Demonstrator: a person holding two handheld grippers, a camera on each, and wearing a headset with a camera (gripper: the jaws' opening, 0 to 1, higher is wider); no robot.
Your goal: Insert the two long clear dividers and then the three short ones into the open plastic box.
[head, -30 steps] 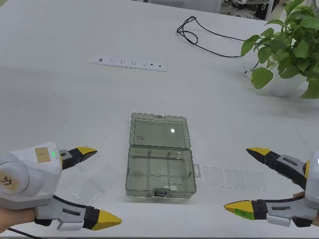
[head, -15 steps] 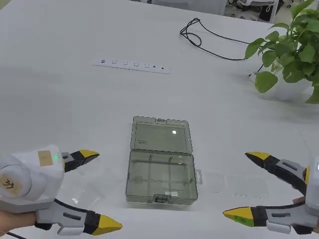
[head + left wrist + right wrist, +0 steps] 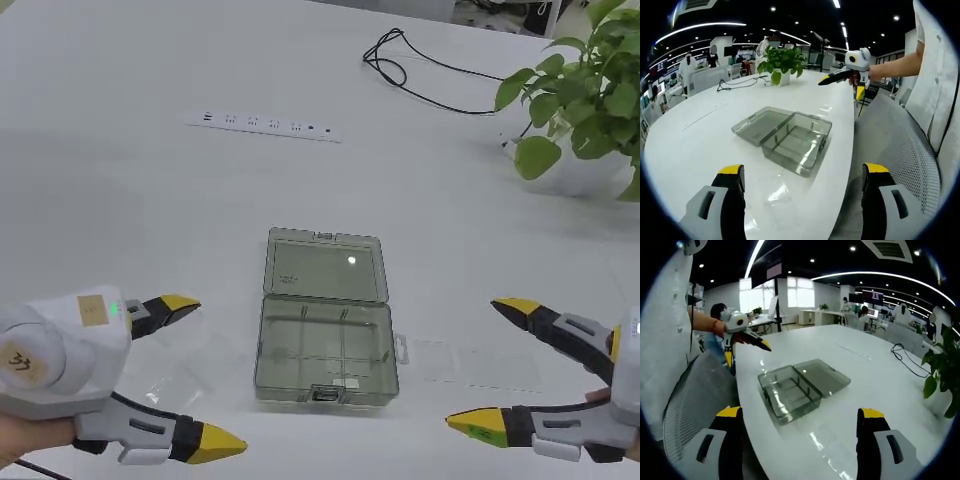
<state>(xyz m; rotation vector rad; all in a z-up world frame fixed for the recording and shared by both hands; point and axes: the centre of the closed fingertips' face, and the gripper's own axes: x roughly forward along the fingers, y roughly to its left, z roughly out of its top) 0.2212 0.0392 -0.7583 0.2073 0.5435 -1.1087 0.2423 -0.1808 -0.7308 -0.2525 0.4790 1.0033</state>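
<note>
Holding my left gripper (image 3: 218, 371) at the near left of the table (image 3: 120, 200) and my right gripper (image 3: 472, 362) at the near right, I record both sets of jaws spread wide, with nothing between them. The plastic box (image 3: 325, 350) sits on the table between the two grippers, apart from both. It is open: its lid (image 3: 327, 268) lies flat on the far side, hinged to the base. Faint lines cross the base lengthwise and across; I cannot tell whether these are seated dividers or moulded ribs. Flat clear sheets (image 3: 505, 362) lie on the table just to the right of the box, close beside its side tab and near my right jaws. More clear pieces (image 3: 172, 378) lie on the table to the left of the box, near my left jaws; their outlines are faint and I cannot count them. In the left gripper view, the box lies ahead of my jaws and the right gripper is beyond it. Further back on the table are a white power strip (image 3: 265, 126), a looped black cable (image 3: 420, 70) and, at the far right, a potted plant (image 3: 585, 90).
</note>
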